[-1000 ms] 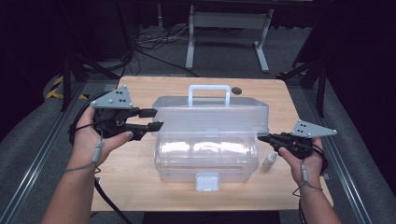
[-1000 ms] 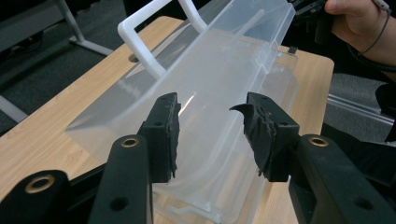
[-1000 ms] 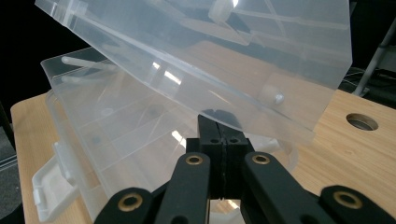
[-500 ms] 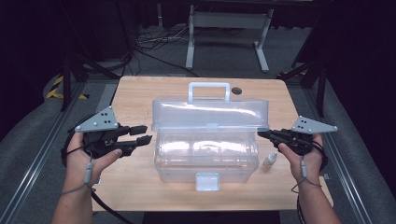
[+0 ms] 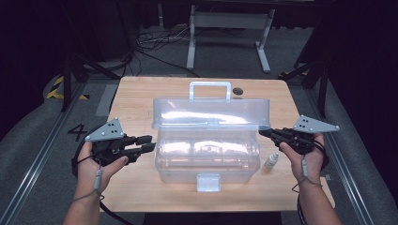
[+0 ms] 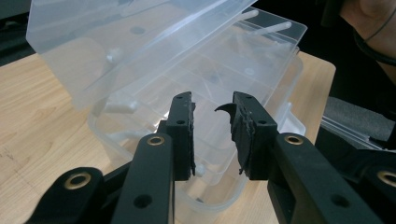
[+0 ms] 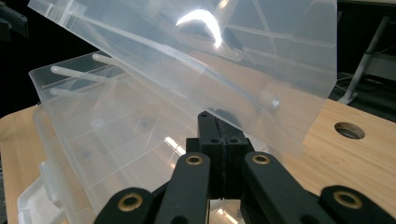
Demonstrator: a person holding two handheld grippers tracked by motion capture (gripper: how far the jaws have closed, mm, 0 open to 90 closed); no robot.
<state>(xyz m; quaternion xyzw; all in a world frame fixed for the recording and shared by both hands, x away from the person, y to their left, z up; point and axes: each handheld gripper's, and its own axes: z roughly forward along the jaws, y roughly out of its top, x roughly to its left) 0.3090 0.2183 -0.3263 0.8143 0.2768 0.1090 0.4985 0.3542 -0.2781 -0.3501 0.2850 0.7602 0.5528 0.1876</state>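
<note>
Dropping left gripper (image 5: 149, 143) beside box (image 5: 206, 159), jaws narrowing, nothing between; right gripper (image 5: 264, 132), jaws together, propping lid (image 5: 211, 112) open alone now.

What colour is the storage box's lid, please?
The lid is clear, colourless plastic; the right gripper view shows it best.

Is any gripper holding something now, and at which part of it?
The right gripper is shut on the clear box's lid, at its right edge. The left gripper holds nothing; its jaws have just been closing on air.
</note>
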